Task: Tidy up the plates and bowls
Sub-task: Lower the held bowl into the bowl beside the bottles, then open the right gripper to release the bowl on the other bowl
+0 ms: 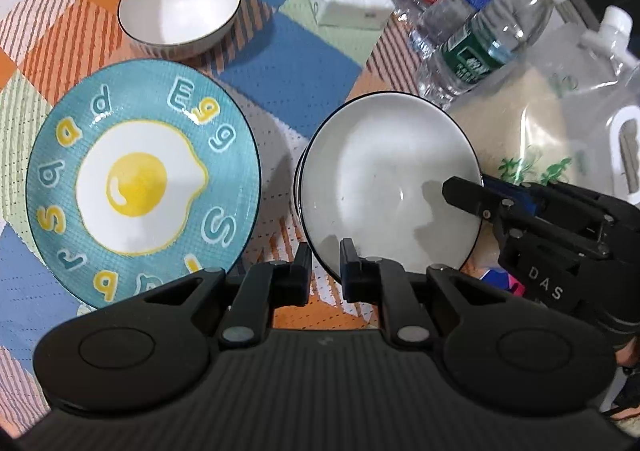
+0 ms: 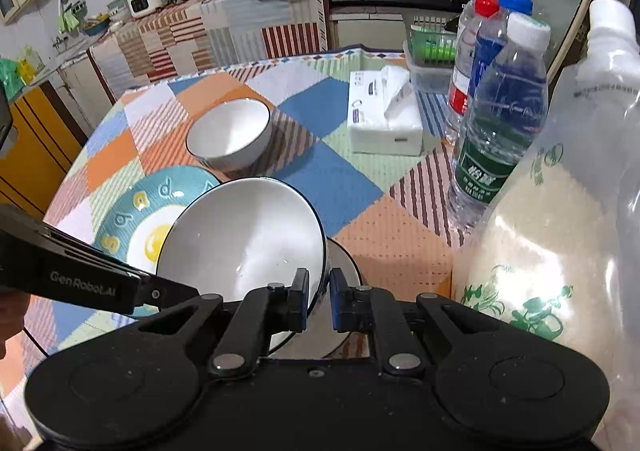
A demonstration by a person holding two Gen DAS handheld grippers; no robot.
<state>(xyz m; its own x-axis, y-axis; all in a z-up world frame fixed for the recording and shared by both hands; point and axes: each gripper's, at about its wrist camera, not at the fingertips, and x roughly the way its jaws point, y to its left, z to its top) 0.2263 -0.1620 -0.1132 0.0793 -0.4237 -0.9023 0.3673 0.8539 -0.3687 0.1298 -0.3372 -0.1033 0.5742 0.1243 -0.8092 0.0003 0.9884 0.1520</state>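
Both grippers, left (image 1: 325,257) and right (image 2: 319,289), are clamped on opposite rims of the bowl (image 1: 390,187), so it's carried tilted just right of the egg plate (image 1: 140,187), probably for stacking into the far bowl (image 1: 180,7).

You are looking at a tabletop (image 2: 352,187) covered in a patchwork of blue, orange, pale green and white squares, some striped in rust and white, and on it sits a teal plate (image 1: 144,187) with a white-and-yellow fried egg at its centre and yellow and pale blue letters round its rim. The held bowl (image 1: 392,187) and the far bowl (image 1: 180,7) are both white inside with a thin dark rim line. Near the tabletop's right edge you have a white tissue box (image 2: 384,123), clear bottles (image 2: 496,123) with red, blue and green labels and red, blue and white caps, and a clear bag (image 2: 560,251) printed in green.
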